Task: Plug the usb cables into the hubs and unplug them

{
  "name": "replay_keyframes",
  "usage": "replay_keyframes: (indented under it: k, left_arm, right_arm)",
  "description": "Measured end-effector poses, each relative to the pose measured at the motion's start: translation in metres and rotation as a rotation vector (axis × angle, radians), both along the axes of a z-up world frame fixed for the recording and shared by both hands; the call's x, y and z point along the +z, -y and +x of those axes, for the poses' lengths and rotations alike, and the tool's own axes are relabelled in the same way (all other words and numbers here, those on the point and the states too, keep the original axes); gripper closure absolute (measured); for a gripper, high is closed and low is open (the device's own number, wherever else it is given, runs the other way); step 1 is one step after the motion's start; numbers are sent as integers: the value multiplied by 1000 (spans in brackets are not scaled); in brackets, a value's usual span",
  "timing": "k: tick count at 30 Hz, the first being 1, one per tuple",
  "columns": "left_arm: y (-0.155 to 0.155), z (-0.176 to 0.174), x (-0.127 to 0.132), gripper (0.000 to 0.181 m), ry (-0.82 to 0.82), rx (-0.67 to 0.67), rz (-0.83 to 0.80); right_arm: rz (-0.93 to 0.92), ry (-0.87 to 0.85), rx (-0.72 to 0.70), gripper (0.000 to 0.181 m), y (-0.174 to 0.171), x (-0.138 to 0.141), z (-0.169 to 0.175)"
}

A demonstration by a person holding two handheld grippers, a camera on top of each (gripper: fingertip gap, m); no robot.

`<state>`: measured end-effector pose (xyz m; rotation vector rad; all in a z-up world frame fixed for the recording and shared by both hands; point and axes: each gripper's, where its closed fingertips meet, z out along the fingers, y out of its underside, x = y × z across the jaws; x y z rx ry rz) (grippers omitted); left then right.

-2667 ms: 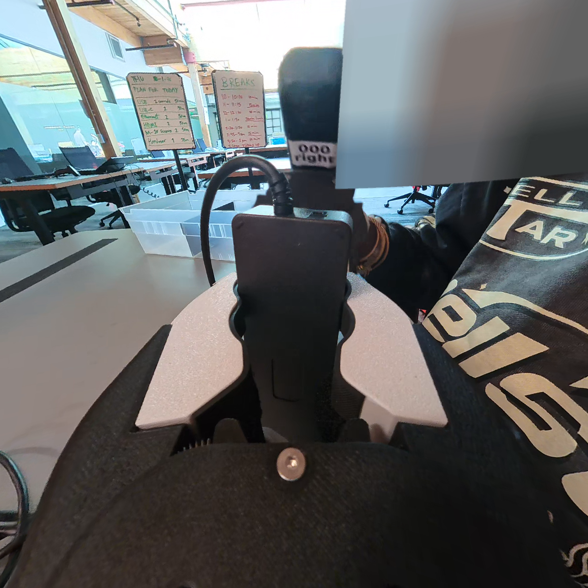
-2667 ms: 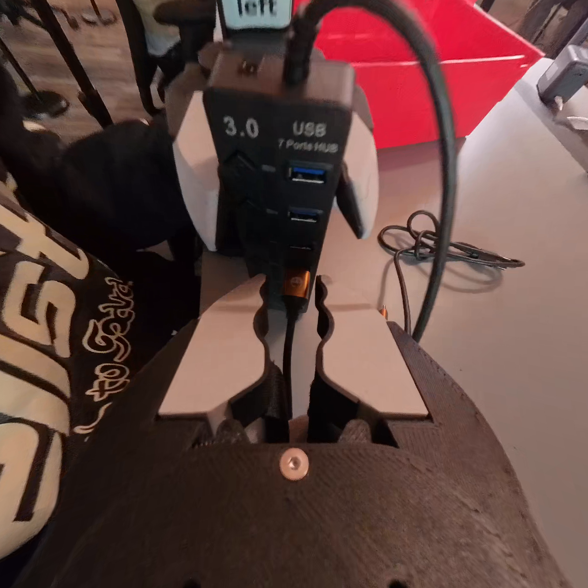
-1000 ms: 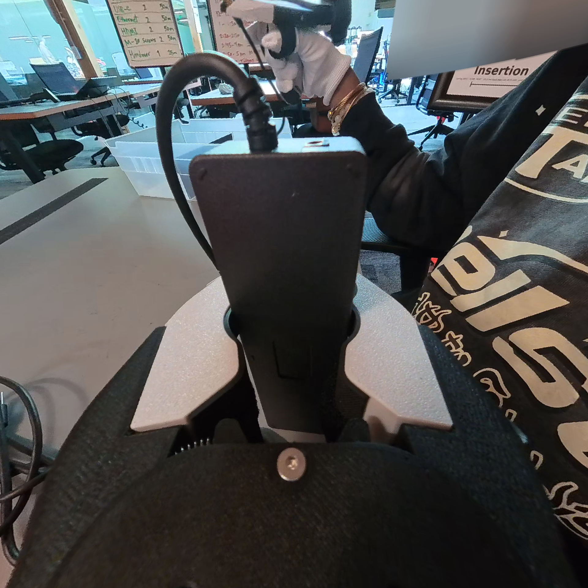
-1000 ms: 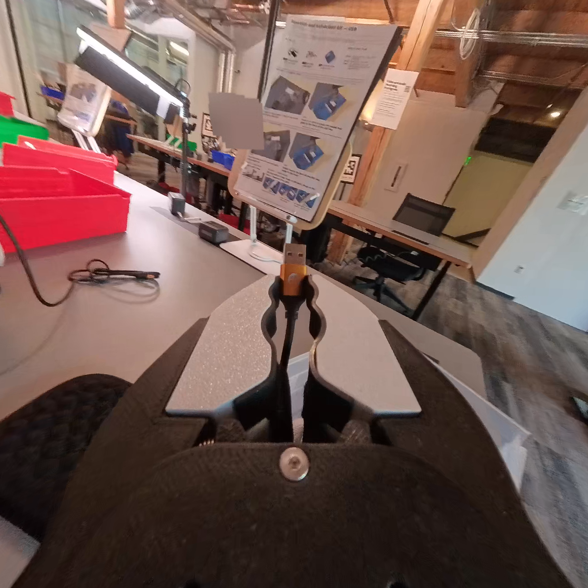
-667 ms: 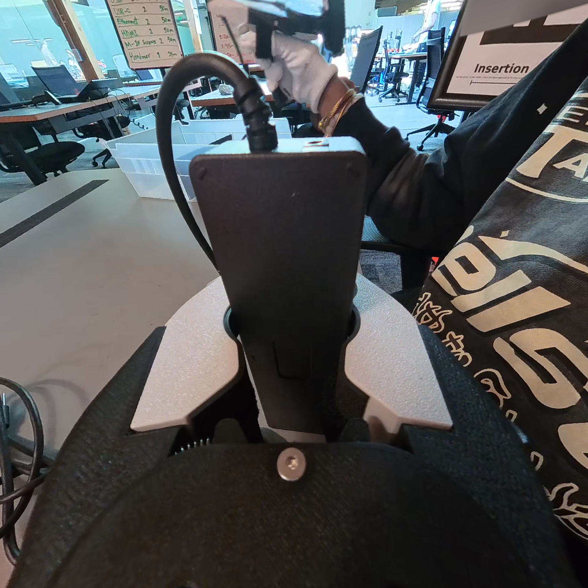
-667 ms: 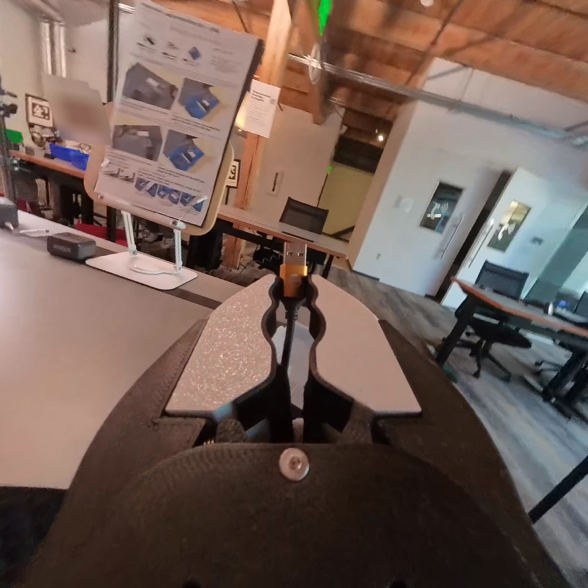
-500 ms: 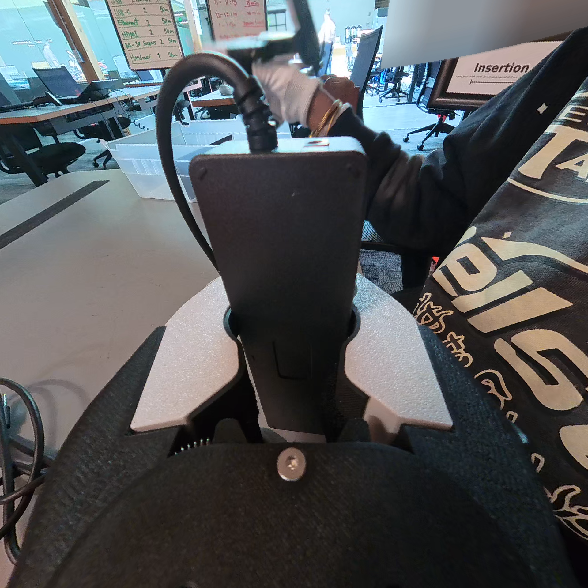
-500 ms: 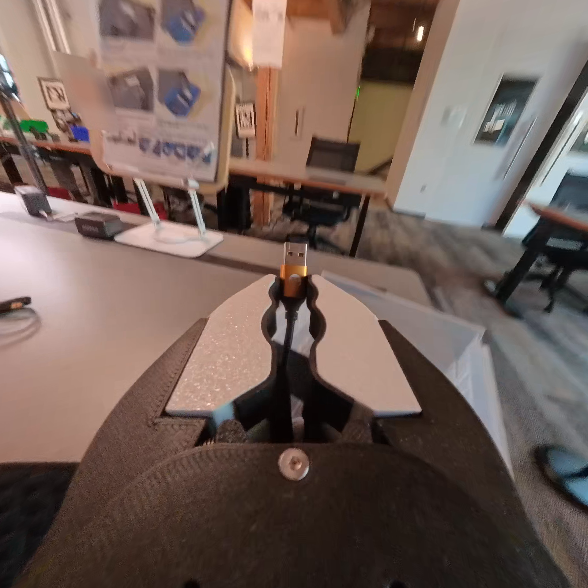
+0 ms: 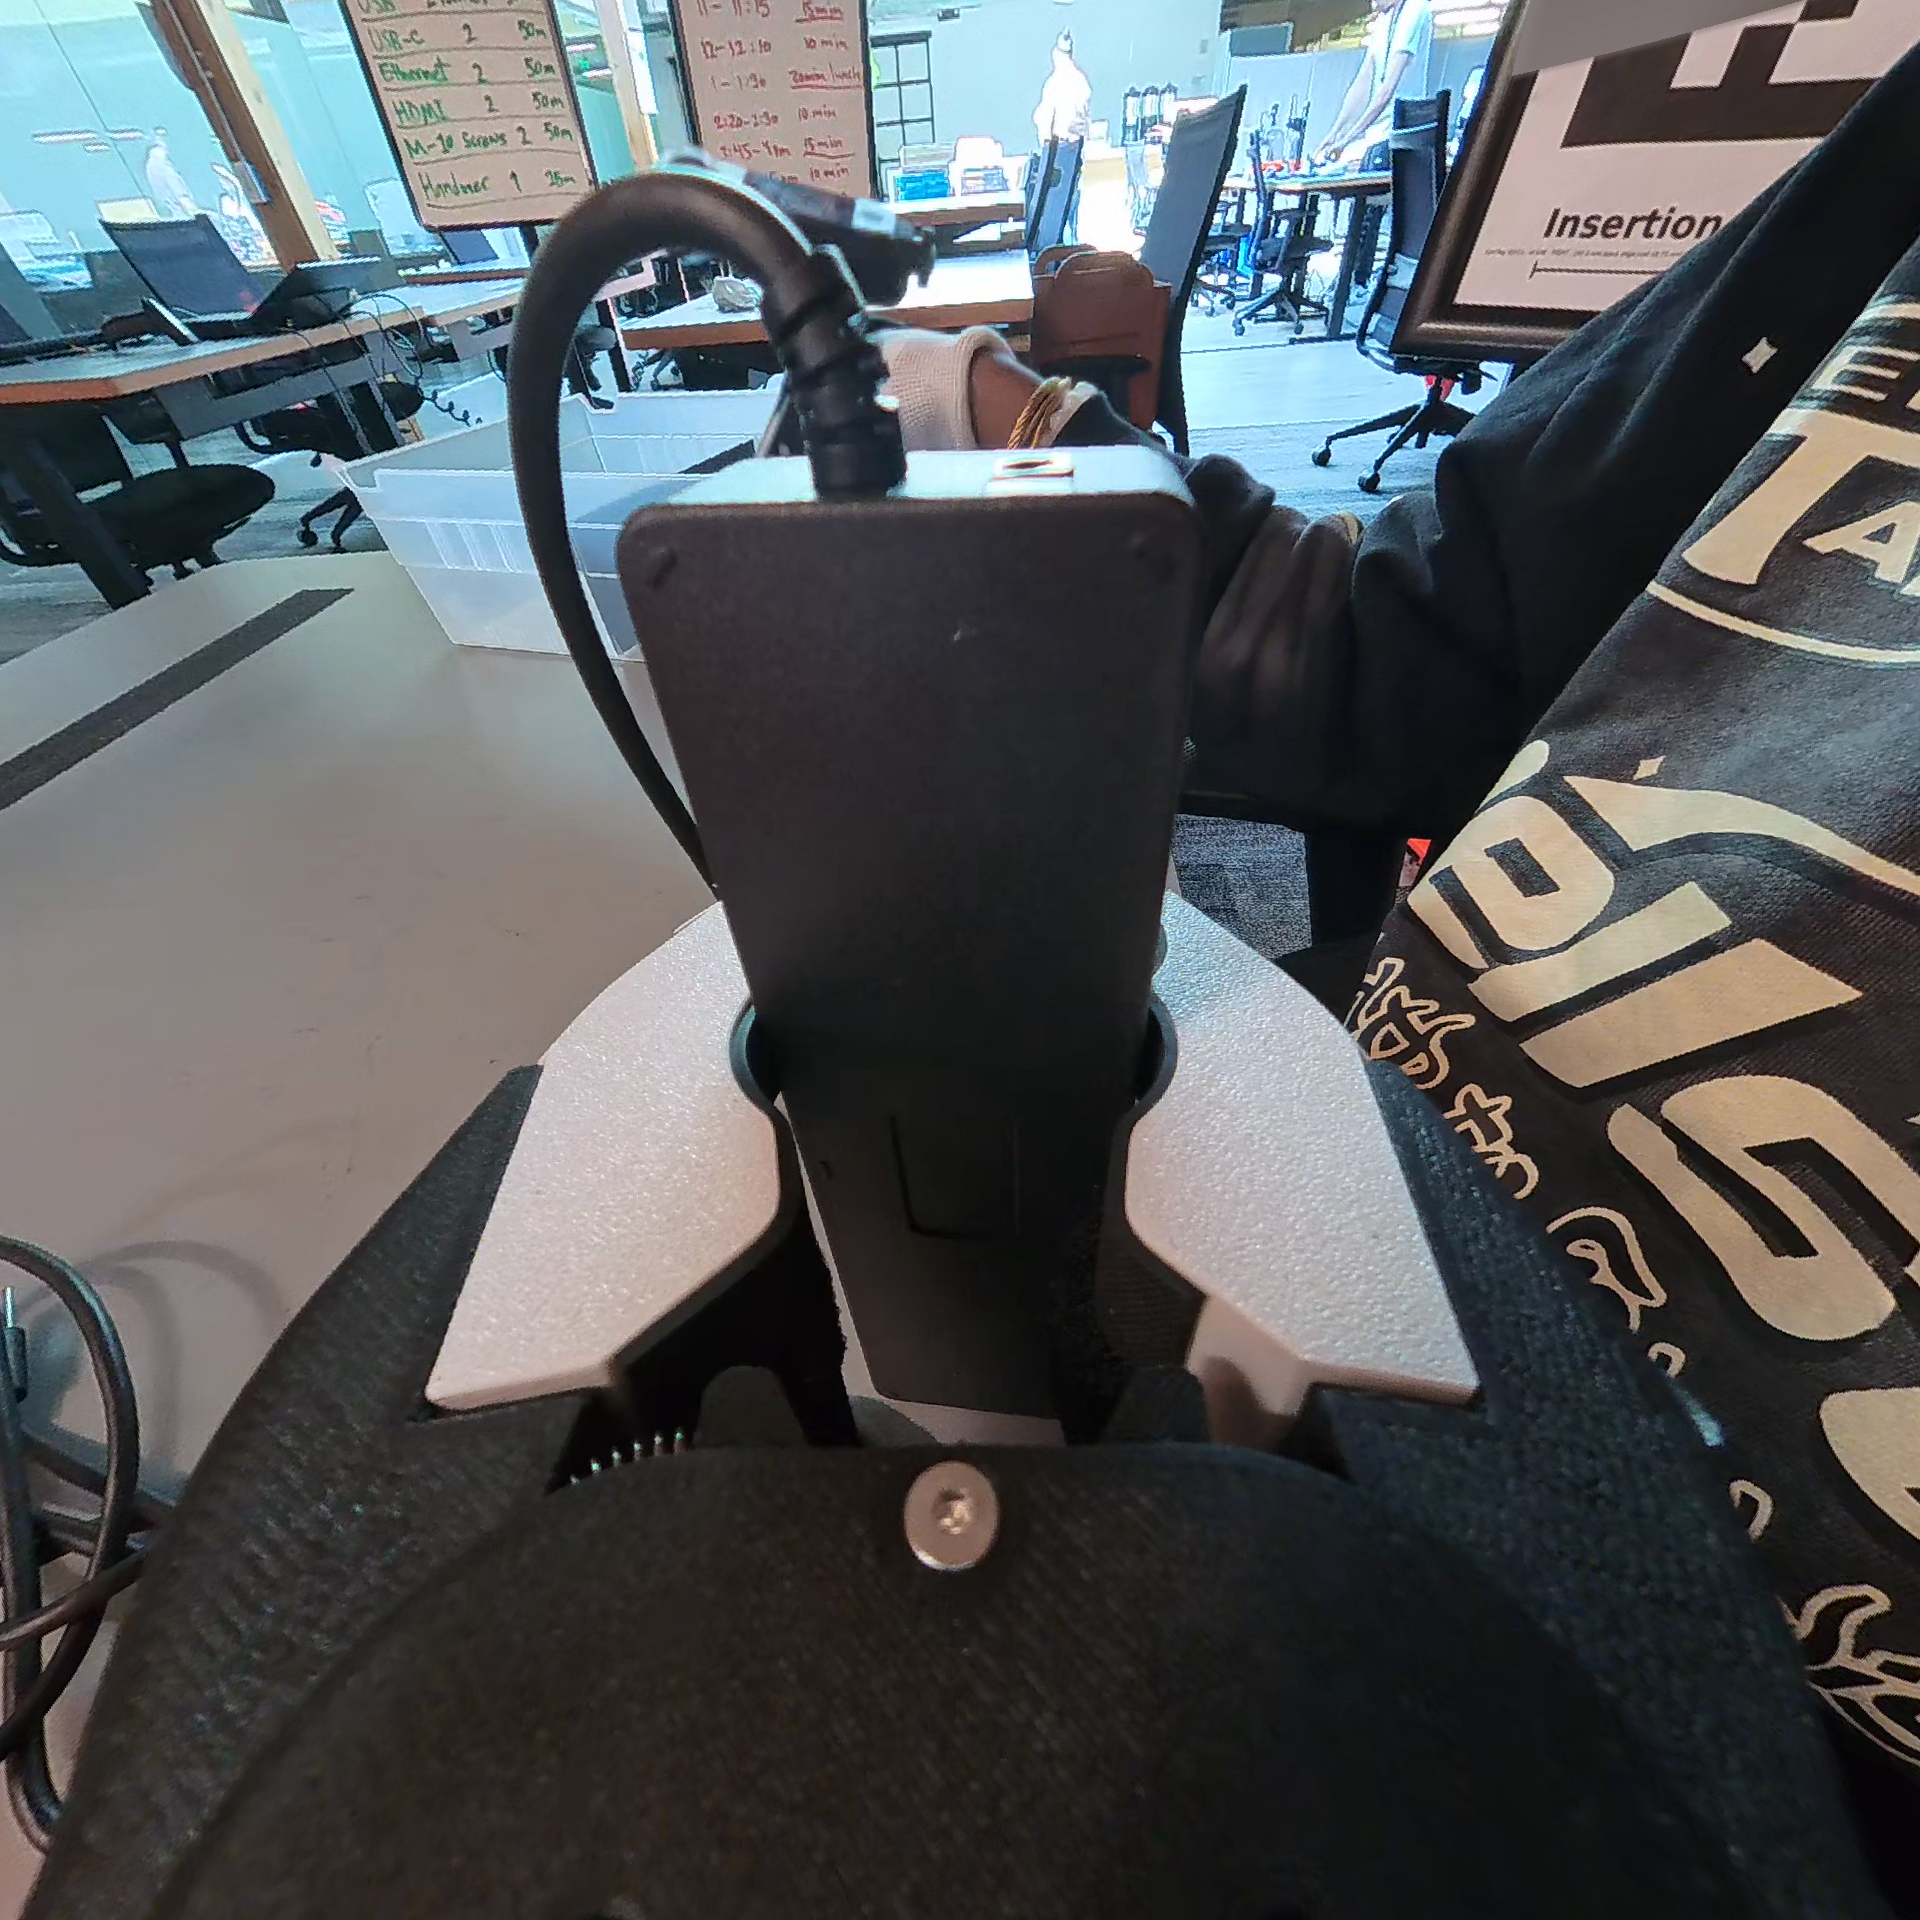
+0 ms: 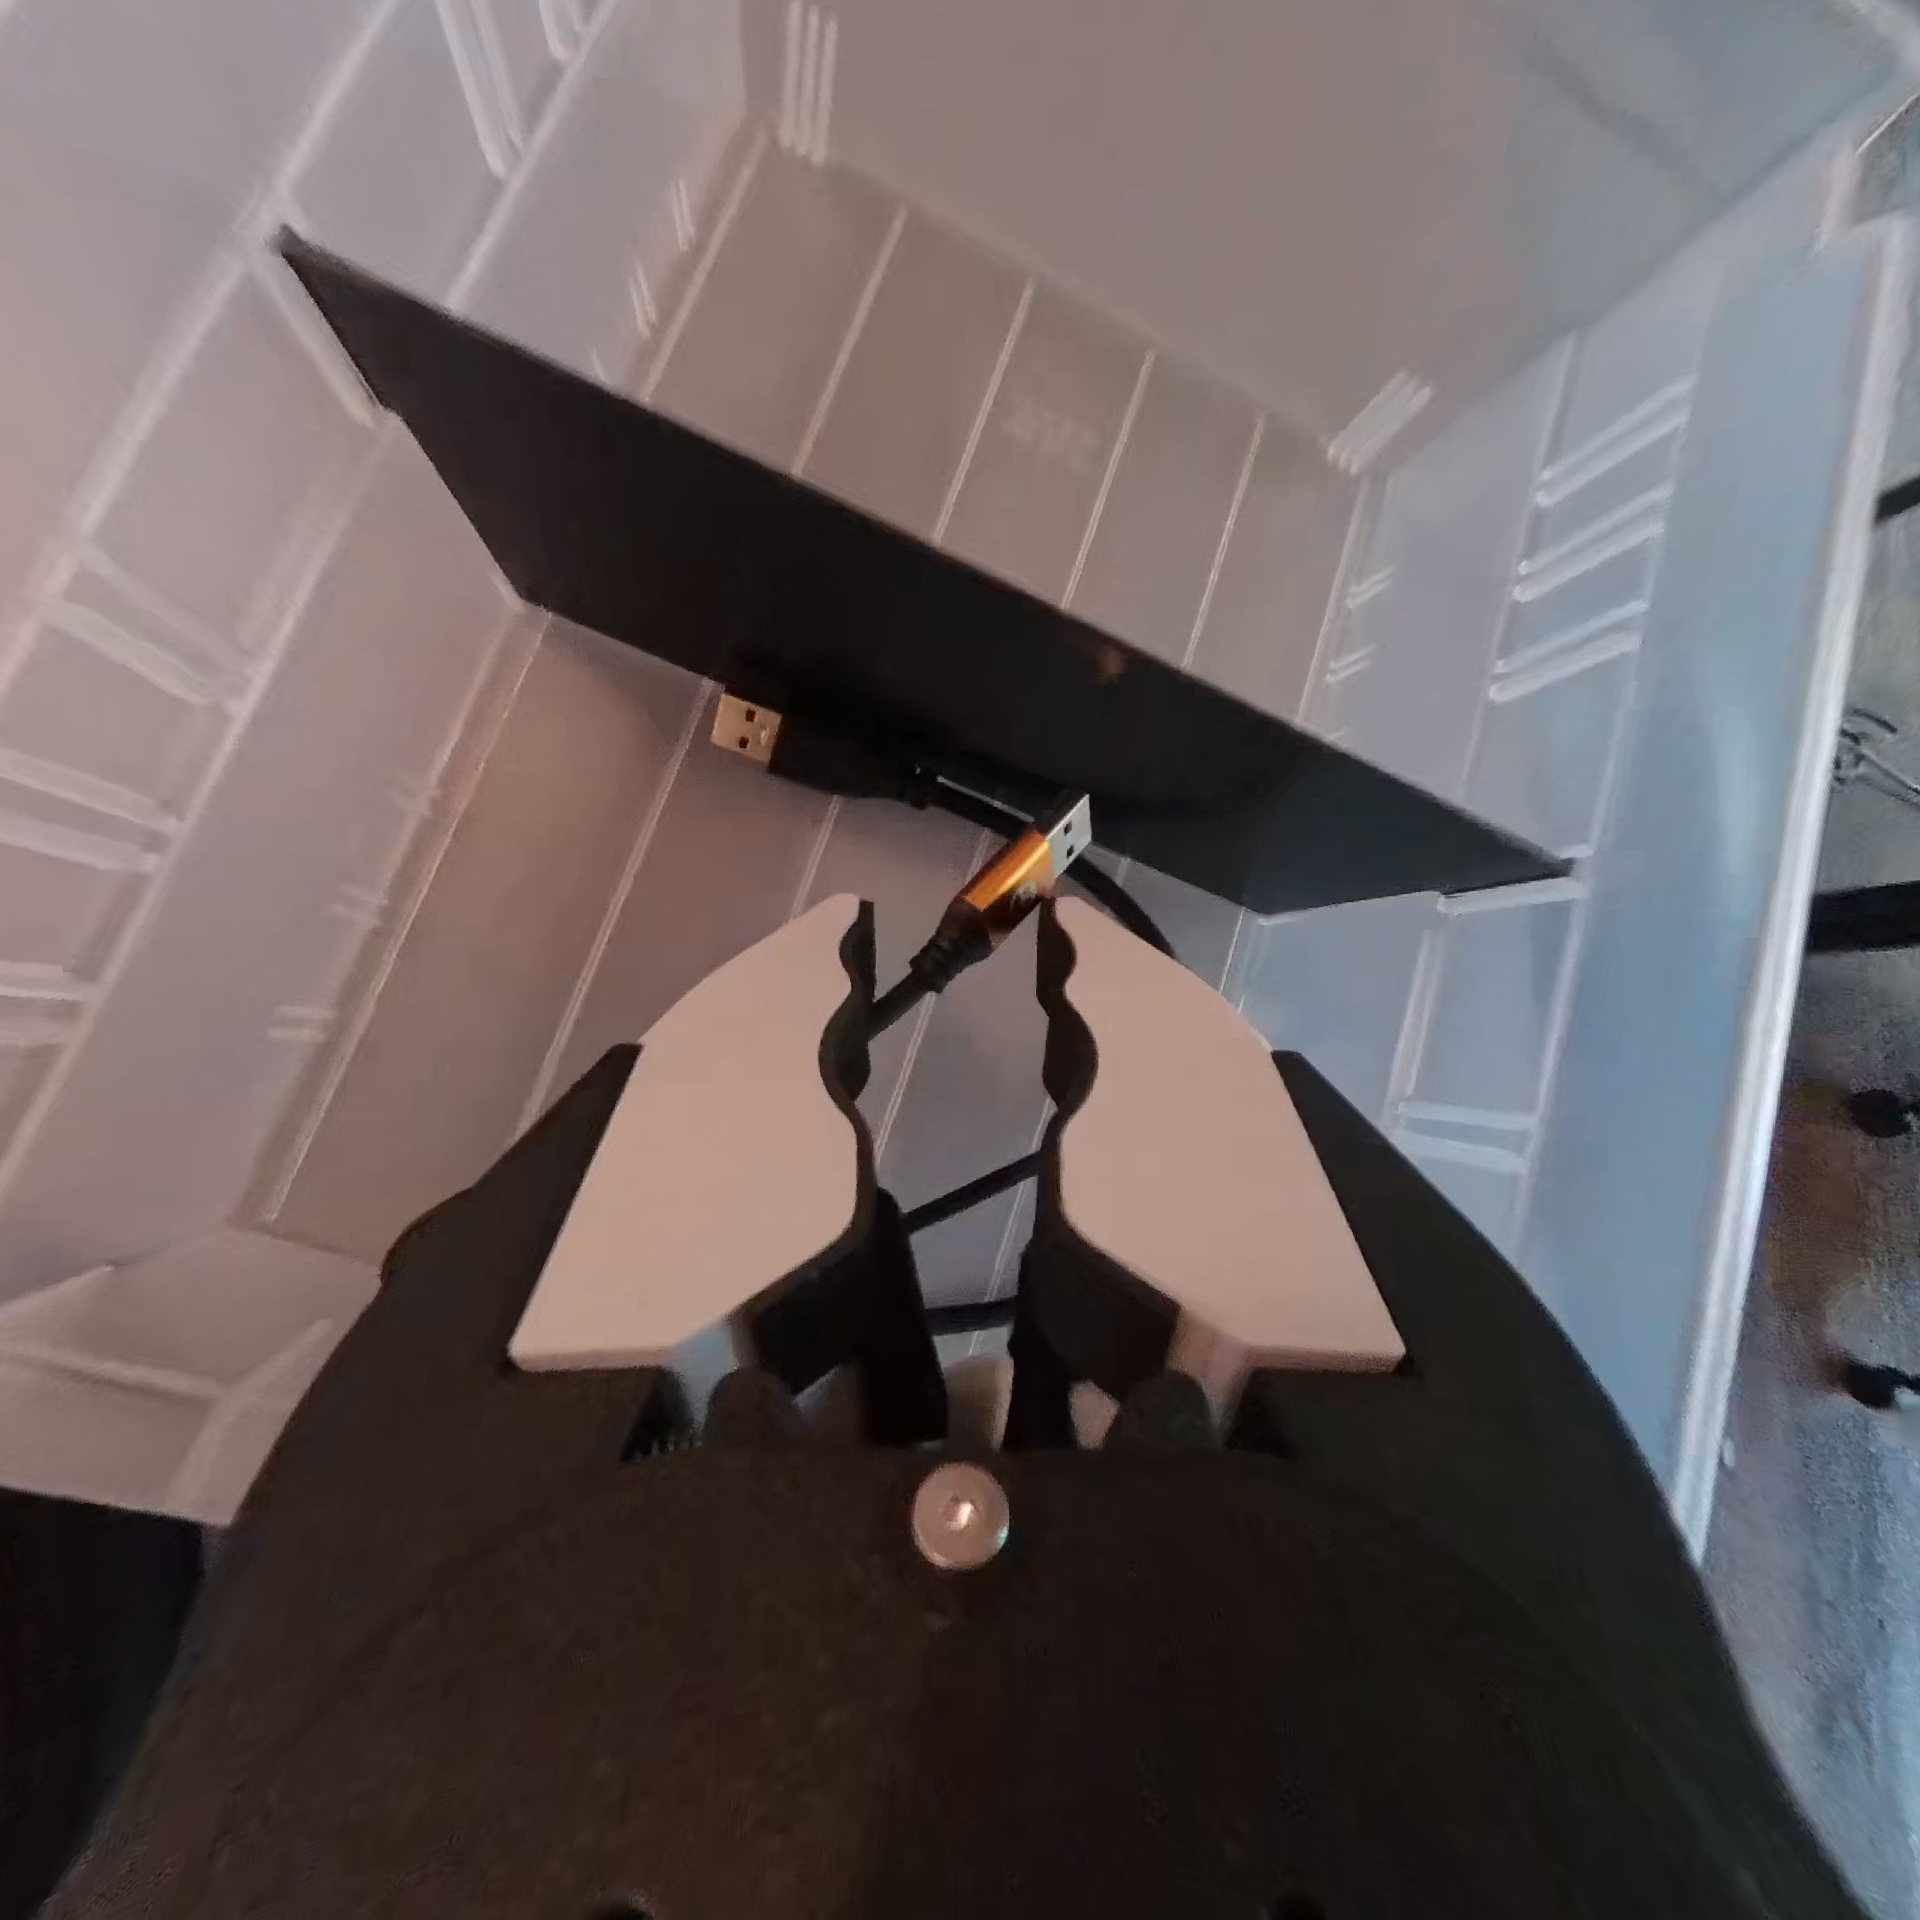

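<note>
In the left wrist view, some thin wires (image 9: 62, 1455) lay on the grey table (image 9: 312, 883) at the lower left edge. A clear bin (image 9: 499, 540) sat at the far end of the table, in the upper left. The left tongs (image 9: 951, 1049) were squeezed shut on the black hub (image 9: 914, 779) in the middle of the frame. The hub stood up straight between the two grey fingers (image 9: 623, 1195). Its thick black cord (image 9: 582, 416) looped out of its top and down the left side. Behind the hub, a hand in a white glove (image 9: 935, 374) showed near the top middle. A dark sleeve (image 9: 1403, 623) filled the right side.

In the right wrist view, the right tongs (image 10: 951, 920) pointed down into the clear bin (image 10: 312, 727). Their fingers (image 10: 727, 1143) were spread apart, not holding anything. A black plug (image 10: 790, 743) lay in the bin, just left of middle. The orange plug (image 10: 1023, 878) sat loose in the gap, tilted to the upper right and close to the right tip. Its cord (image 10: 894, 1003) ran down between the fingers. A flat black sheet (image 10: 831, 571) lay across the bin behind both plugs.
</note>
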<state>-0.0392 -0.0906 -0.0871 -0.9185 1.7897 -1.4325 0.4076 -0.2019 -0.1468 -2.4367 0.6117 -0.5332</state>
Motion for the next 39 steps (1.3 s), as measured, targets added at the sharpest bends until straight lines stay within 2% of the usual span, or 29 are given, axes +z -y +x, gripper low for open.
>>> replay_keyframes:
  k: [6,8,11,14,16,19,22,24,26,28,31,33,34,36,39]
  left_arm:
    - [-2,-1,-2,116,-1,0,2]
    - [-3,-1,-1,116,0,1,4]
    - [-3,-1,-1,116,1,2,3]
    - [-4,0,-1,117,0,3,2]
    - [-5,0,-1,116,1,2,0]
    - [-5,0,0,117,0,1,-2]
    - [-6,-1,1,116,1,1,-3]
    - [-5,-1,1,116,2,3,0]
    - [-5,-1,1,117,5,7,7]
    - [-7,0,4,117,23,30,12]
    - [-10,-7,26,117,146,42,-54]
    - [-14,-17,44,116,249,38,-109]
    - [-16,-23,50,117,290,27,-129]
    - [-13,-31,59,117,348,-6,-152]
    - [-13,-37,66,117,400,-22,-147]
  right_arm:
    - [226,20,35,143,0,44,-7]
    - [201,-6,38,138,8,42,-10]
    - [71,-33,80,143,22,28,-17]
    - [91,-82,159,148,14,28,-31]
    - [179,-94,291,147,-4,44,-52]
    - [415,-45,612,141,-39,97,-113]
    - [638,-20,947,135,-63,150,-198]
    - [696,-43,1179,132,-71,164,-261]
    - [670,-56,1376,138,-76,160,-317]
    - [605,-90,1586,139,-74,144,-372]
    - [461,-185,1760,123,-78,105,-432]
    - [328,-159,1772,108,-90,74,-449]
    - [288,-123,1781,107,-94,63,-452]
    - [298,-94,1781,108,-102,55,-455]
    - [307,-118,1728,115,-112,53,-439]
